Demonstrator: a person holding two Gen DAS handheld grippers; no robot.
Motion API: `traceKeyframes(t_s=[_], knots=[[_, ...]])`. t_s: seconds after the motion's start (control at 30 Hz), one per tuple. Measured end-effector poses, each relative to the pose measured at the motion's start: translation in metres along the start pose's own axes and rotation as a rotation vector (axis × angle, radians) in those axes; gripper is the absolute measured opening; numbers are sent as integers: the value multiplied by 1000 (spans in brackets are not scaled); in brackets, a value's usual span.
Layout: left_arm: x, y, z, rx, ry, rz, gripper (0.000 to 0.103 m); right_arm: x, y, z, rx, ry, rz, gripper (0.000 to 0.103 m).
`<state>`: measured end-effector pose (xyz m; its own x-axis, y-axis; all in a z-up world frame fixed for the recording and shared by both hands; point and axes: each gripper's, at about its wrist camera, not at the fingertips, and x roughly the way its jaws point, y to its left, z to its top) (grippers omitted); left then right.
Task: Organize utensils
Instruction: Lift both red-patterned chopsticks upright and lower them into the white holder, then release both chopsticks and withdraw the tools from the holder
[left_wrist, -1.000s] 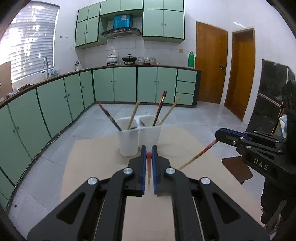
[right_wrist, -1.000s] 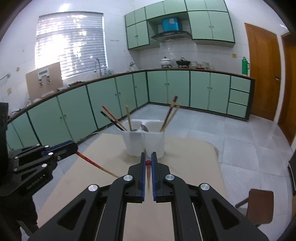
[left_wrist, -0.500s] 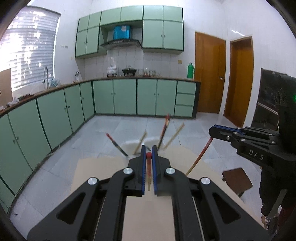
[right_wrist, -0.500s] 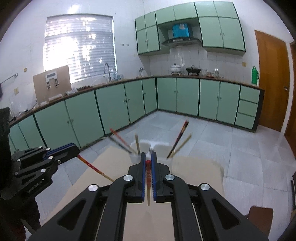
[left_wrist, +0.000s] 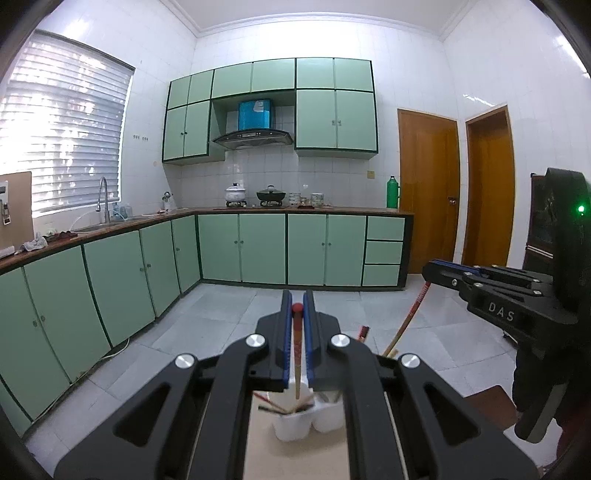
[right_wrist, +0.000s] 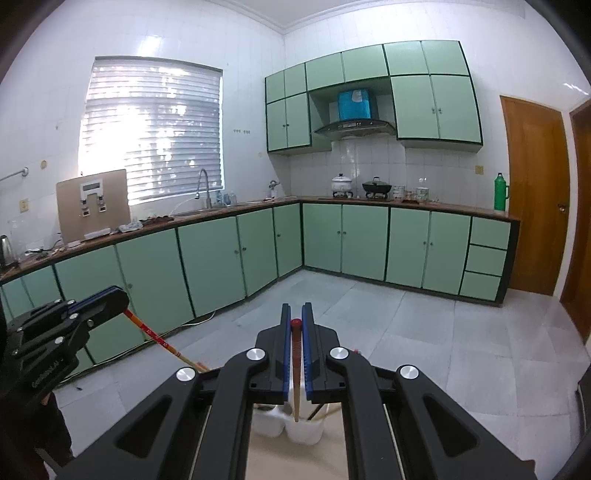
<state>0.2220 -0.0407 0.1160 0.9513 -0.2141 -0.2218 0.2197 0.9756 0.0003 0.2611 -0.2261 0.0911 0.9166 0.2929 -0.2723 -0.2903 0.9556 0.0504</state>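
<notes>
Left claw (left_wrist: 296, 321) clamped tight on a red-tipped wooden chopstick (left_wrist: 296, 354), right claw (right_wrist: 294, 325) pinching its own red-tipped wooden chopstick (right_wrist: 295, 369) — both sticks hang above the twin white plastic cups (left_wrist: 306, 421) on the beige worktop (left_wrist: 295, 458). The risk is a tip catching a rim, or clashing with the chopsticks (right_wrist: 325, 410) already leaning inside, and tipping a light cup. The claws sit close — they could bump. Beyond lie grey floor tiles (left_wrist: 207, 332) and green cabinets (left_wrist: 258, 251).
</notes>
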Motion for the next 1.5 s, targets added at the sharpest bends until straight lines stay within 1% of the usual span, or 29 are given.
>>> traceKeyframes(t_s=[0.13, 0.23, 0.37, 0.6, 0.7, 0.8, 0.83, 0.87, 0.9, 0.93, 1.0, 1.1, 1.13, 1.17, 1.23, 1.3, 1.5], knots=[[33, 1, -8, -5, 31, 7, 5, 34, -4, -5, -3, 22, -21, 6], [57, 6, -16, -10, 69, 9, 5, 60, -5, -15, -2, 53, -26, 6], [90, 10, -31, 0, 126, 20, 5, 84, -7, -32, 2, 101, -21, 6], [125, 21, -56, 2, 214, 15, 5, 111, -7, -61, -8, 193, -17, 6], [136, 24, -65, 3, 252, 18, 7, 116, -10, -71, -5, 227, -22, 6], [135, 31, -69, -6, 264, 22, 9, 109, -15, -73, 9, 212, -39, 8], [133, 33, -68, -10, 260, 24, 10, 102, -19, -73, 16, 200, -44, 14], [129, 36, -66, -14, 249, 30, 17, 99, -20, -72, 21, 193, -49, 18], [125, 36, -64, -19, 243, 33, 23, 92, -24, -72, 30, 182, -65, 34], [120, 38, -62, -29, 231, 33, 31, 89, -26, -71, 35, 177, -76, 49], [109, 40, -57, -38, 209, 36, 40, 74, -30, -70, 37, 158, -93, 52], [88, 43, -52, -50, 181, 48, 52, 53, -32, -71, 35, 142, -118, 63], [80, 43, -52, -55, 171, 50, 53, 47, -33, -73, 37, 139, -121, 67], [73, 43, -53, -59, 163, 52, 57, 39, -33, -75, 42, 136, -124, 69], [56, 40, -56, -60, 152, 56, 60, 25, -33, -81, 52, 131, -127, 78], [40, 39, -63, -61, 148, 66, 67, 8, -32, -91, 56, 127, -128, 79], [1, 31, -92, -74, 170, 86, 73, -28, -26, -119, 102, 134, -106, 86]])
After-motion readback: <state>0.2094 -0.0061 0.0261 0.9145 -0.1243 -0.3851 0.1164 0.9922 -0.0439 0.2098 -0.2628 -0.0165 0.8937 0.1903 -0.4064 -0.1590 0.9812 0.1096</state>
